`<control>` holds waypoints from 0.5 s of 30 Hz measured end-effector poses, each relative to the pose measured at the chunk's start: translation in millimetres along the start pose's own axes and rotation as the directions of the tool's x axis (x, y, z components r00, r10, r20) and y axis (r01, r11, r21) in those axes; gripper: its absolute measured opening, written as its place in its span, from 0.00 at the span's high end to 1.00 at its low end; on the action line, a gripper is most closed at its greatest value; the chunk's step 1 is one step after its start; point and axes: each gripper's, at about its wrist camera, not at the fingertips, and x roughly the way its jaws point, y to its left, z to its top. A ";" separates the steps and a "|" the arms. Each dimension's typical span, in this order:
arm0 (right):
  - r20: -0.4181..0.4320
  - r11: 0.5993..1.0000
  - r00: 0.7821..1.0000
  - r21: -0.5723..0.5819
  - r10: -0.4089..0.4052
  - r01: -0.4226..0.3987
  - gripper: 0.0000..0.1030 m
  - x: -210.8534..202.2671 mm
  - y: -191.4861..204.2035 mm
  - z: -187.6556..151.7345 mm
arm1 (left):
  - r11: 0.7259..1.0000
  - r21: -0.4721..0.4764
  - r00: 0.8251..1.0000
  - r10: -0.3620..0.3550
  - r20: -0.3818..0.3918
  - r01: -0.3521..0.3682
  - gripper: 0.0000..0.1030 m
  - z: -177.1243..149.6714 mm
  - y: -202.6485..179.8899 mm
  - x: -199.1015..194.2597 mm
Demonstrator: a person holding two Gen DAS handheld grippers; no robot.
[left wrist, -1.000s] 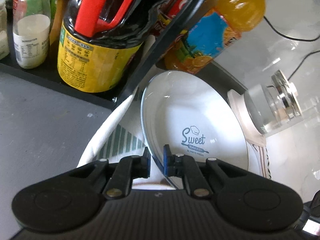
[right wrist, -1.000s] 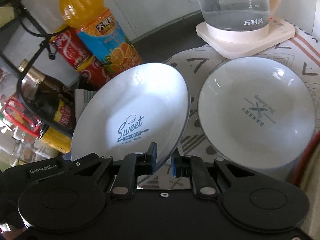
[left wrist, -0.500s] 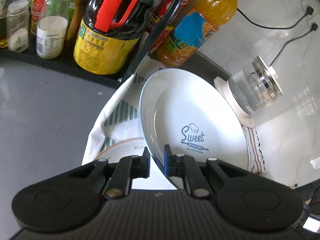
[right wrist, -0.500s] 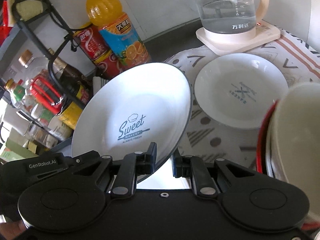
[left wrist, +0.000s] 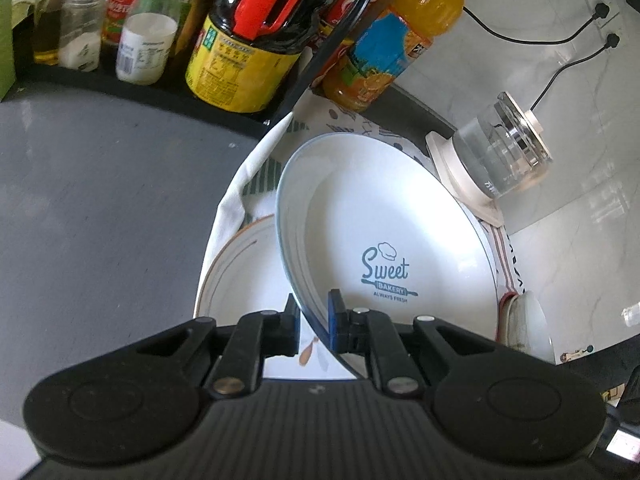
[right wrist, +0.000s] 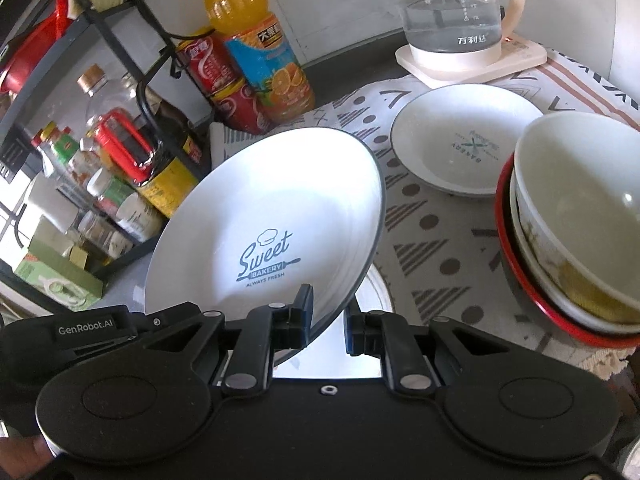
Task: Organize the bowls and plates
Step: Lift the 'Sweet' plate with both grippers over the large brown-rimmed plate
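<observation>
From the left wrist view, the left gripper [left wrist: 314,322] has its jaws pinched on the near rim of the Sweet Bakery plate [left wrist: 384,240], which stands tilted on edge above the patterned cloth [left wrist: 256,168]. Beneath and to the left of it lies a plate with an orange rim line [left wrist: 240,272], flat on the cloth. Only here do the wall sockets [left wrist: 604,24] and their black cords show, beyond the glass kettle [left wrist: 504,160]. The stacked bowls show here only as a sliver at the right.

From the right wrist view, the right gripper [right wrist: 326,322] grips that same Sweet Bakery plate [right wrist: 272,216] by its lower rim, jaws closed on it. This side alone shows the second bakery plate [right wrist: 464,136] lying flat near the kettle base, well apart from the held one, and the stacked bowls [right wrist: 576,216] in full, a white bowl nested over a red-rimmed one. The orange juice bottle [right wrist: 256,44] stands beside red cans [right wrist: 216,76].
</observation>
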 end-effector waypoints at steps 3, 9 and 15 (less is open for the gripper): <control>-0.011 1.000 1.000 -0.013 0.003 -0.003 0.86 -3.6 -1.1 -5.6 | 1.000 -0.005 1.000 0.010 -0.006 -0.010 0.89 -8.4 1.4 -3.5; -0.039 0.999 0.999 -0.035 0.006 -0.007 0.86 -9.7 -7.8 -15.9 | 0.999 -0.029 0.999 0.031 -0.024 -0.032 0.89 -26.6 0.6 -6.6; -0.069 0.999 0.998 -0.037 0.005 -0.007 0.86 -15.3 -16.1 -24.0 | 0.998 -0.030 0.998 0.049 -0.049 -0.050 0.89 -42.1 -2.1 -9.1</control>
